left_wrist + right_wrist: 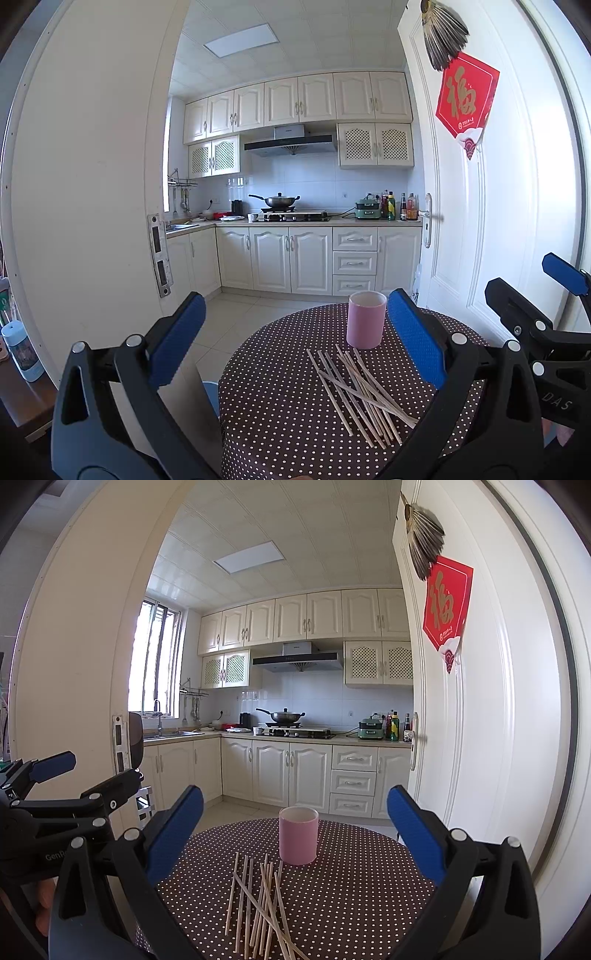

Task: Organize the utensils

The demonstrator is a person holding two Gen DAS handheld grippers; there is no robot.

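A pile of thin wooden chopsticks (360, 395) lies loose and crossed on the round surface (280, 406) with the dotted brown cloth, just in front of a pink cup (365, 319) that stands upright and apart from them. The left claw (295, 339) and the right claw (295, 834) both hang above the near edge, spread wide and holding nothing, the left one more to the left of the sticks.

A home kitchen: cream cabinets (306, 614) at twelve o'clock, a wok (282, 716) on the gas hob under a range hood (299, 661), sink (171, 734) at nine o'clock.
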